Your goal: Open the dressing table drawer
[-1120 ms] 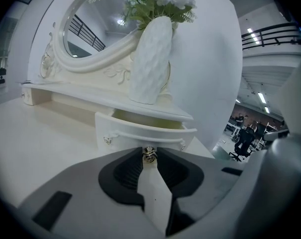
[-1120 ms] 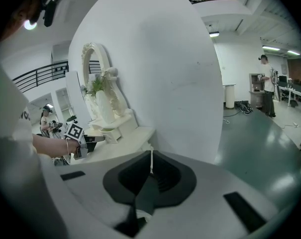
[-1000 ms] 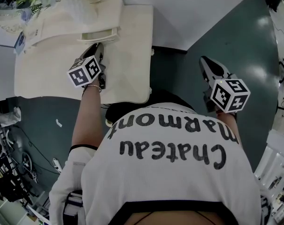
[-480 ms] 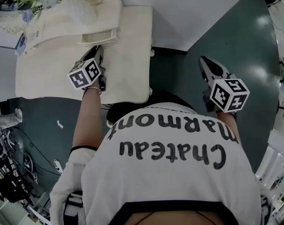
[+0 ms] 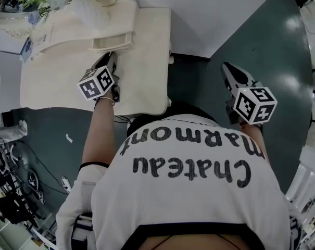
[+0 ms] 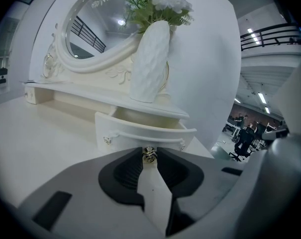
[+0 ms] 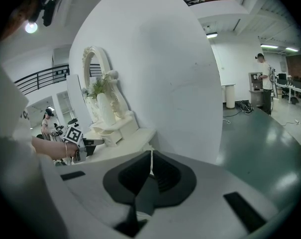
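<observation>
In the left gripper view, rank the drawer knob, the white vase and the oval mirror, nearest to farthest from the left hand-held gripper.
1. Drawer knob, right between the left hand-held gripper jaw tips.
2. White vase, centre, on the shelf above the drawer.
3. Oval mirror, upper left, behind the vase.

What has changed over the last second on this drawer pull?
Nothing visibly changed. The left claw stays clamped on the small gold knob, the drawer stands as far out as before, and the right claw remains shut and empty, off to the side of the dressing table.
</observation>
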`<state>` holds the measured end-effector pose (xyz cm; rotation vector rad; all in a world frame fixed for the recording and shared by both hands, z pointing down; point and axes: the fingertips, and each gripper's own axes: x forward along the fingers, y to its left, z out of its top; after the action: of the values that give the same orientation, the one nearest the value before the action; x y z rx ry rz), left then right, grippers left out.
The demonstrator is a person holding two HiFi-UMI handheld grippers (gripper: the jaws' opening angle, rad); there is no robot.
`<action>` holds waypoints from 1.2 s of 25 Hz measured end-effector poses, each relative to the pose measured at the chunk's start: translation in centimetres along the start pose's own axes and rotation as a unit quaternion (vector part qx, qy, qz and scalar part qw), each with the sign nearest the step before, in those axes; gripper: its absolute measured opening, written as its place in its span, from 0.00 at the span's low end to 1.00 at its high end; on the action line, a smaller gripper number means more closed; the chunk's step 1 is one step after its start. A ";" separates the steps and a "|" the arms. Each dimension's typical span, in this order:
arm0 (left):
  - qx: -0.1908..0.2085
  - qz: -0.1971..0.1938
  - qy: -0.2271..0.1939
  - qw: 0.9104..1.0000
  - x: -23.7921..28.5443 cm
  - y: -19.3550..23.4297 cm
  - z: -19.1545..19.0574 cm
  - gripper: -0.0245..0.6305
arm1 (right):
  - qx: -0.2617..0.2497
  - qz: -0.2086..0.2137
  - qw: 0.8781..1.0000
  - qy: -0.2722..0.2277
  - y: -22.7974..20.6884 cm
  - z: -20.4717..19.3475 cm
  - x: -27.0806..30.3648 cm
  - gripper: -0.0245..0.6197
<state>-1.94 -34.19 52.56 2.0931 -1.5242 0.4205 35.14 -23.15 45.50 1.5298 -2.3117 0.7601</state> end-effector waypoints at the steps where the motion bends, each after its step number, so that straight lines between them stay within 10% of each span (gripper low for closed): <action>1: 0.000 0.000 0.000 1.000 0.0 0.0 0.0 0.18 | 0.000 0.001 1.000 -0.001 0.1 0.0 0.0 0.08; 30: 0.001 -0.008 0.005 1.000 -1.0 -0.3 -0.6 0.18 | -0.008 0.008 1.000 0.002 0.5 0.4 0.6 0.08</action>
<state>-1.96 -32.93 52.48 2.0991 -1.5004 0.4265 34.43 -23.65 45.33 1.5045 -2.3245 0.7464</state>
